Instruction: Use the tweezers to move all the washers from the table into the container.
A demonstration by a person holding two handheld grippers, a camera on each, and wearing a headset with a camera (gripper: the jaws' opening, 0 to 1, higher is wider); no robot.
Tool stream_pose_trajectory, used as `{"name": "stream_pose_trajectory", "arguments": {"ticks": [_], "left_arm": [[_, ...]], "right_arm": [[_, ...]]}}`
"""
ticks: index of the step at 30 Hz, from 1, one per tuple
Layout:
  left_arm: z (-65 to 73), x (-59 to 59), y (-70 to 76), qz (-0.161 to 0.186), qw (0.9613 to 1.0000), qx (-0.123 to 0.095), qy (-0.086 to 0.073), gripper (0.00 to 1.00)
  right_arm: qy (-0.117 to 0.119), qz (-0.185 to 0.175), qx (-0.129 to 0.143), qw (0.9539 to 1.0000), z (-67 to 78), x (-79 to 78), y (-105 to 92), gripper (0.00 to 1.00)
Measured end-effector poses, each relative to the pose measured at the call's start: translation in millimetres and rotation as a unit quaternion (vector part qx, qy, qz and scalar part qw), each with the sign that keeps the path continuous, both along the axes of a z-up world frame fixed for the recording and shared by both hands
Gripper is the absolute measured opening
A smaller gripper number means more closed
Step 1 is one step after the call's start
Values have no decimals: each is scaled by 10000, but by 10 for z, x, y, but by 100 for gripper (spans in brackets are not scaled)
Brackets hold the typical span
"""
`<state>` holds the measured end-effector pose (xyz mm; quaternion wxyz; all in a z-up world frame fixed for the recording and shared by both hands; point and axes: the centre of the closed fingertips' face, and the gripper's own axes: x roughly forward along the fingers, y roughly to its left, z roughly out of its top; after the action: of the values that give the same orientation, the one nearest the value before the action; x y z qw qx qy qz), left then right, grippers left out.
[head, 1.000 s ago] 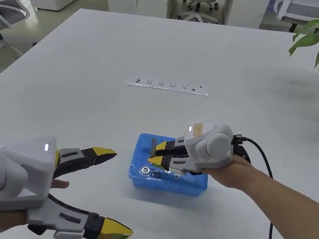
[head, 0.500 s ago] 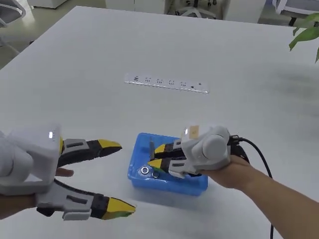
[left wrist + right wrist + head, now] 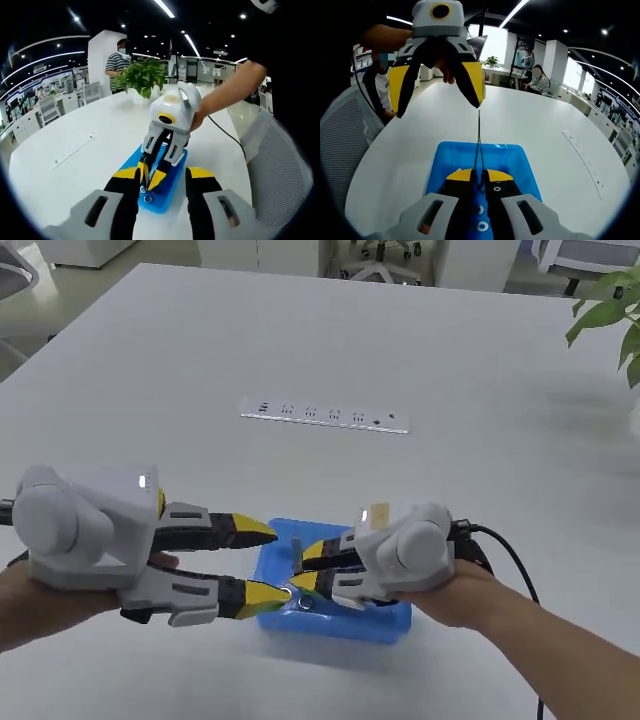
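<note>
the right gripper (image 3: 479, 175) has its yellow-tipped jaws pressed nearly together on the tweezers (image 3: 479, 132), which run straight forward from the jaws as a thin dark line, tips close together; whether the tips carry anything cannot be told. under the jaws and tweezers lies the blue container (image 3: 512, 155), with several washers (image 3: 496, 189) on its floor just below and beside the jaw tips. in the head view the right gripper (image 3: 303, 568) lies roughly level over the container (image 3: 340, 623), pointing toward the left gripper (image 3: 272, 561), the right hand (image 3: 455, 595) wrapped round its back. the left gripper faces it from the other side, jaws spread wide and holding nothing, its lower tip at the container's near edge, its upper tip near the rim. seen from the left gripper (image 3: 162, 172), the right gripper's tips sit between the spread jaws, over the container (image 3: 167, 197). the two tools are close, almost tip to tip. beyond them the white table (image 3: 450, 470) stretches wide, with a power strip (image 3: 325, 415) well apart from both tools.
</note>
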<state>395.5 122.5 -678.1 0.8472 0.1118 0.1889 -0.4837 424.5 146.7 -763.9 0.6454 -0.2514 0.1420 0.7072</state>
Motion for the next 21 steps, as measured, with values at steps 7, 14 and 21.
{"name": "stream_pose_trajectory", "arguments": {"ticks": [7,14,21], "left_arm": [[-42,129,-66,-116,9997,179,-126,29],[-85,267,-82,-274,9986,386,-236,19],[-126,293,-95,-491,9971,550,-200,10]], "right_arm": [[-33,41,-11,10000,-2,0,2,10],[-37,66,-8,10000,-6,2,5,10],[-36,86,-4,10000,-7,0,-2,10]]}}
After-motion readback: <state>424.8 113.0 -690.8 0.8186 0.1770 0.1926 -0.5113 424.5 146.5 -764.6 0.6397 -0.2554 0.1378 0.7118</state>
